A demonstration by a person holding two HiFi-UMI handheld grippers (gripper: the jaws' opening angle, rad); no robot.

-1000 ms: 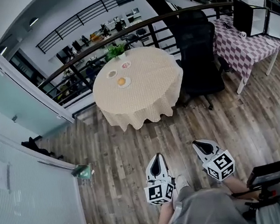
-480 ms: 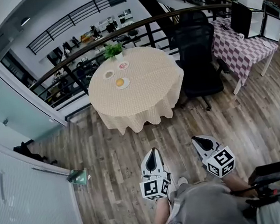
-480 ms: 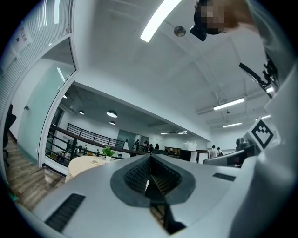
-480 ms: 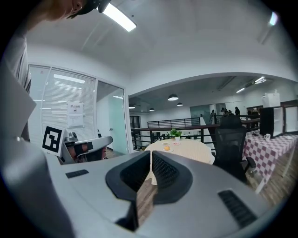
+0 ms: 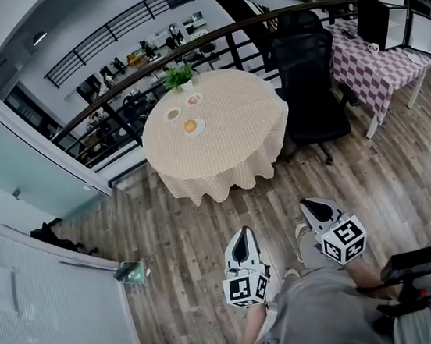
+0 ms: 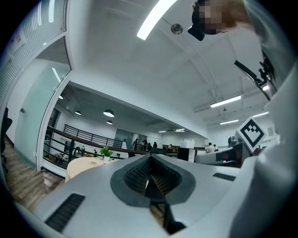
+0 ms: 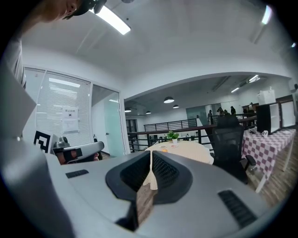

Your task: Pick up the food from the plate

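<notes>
An orange piece of food lies on a white plate on the round table with a cream cloth, far ahead of me. Two more small plates sit behind it, near a potted plant. My left gripper and right gripper are both low by the person's body, over the wood floor and well short of the table. Both are shut and hold nothing. In the right gripper view the table and the food show small beyond the closed right gripper. In the left gripper view the left gripper is also closed.
A black office chair stands right of the round table, beside a table with a checked cloth and monitors. A dark railing runs behind the table. A glass partition lines the left, with a green object on the floor.
The whole scene has shifted slightly in the head view as the person moves. Both grippers stay shut and keep the same places in front of the body.
</notes>
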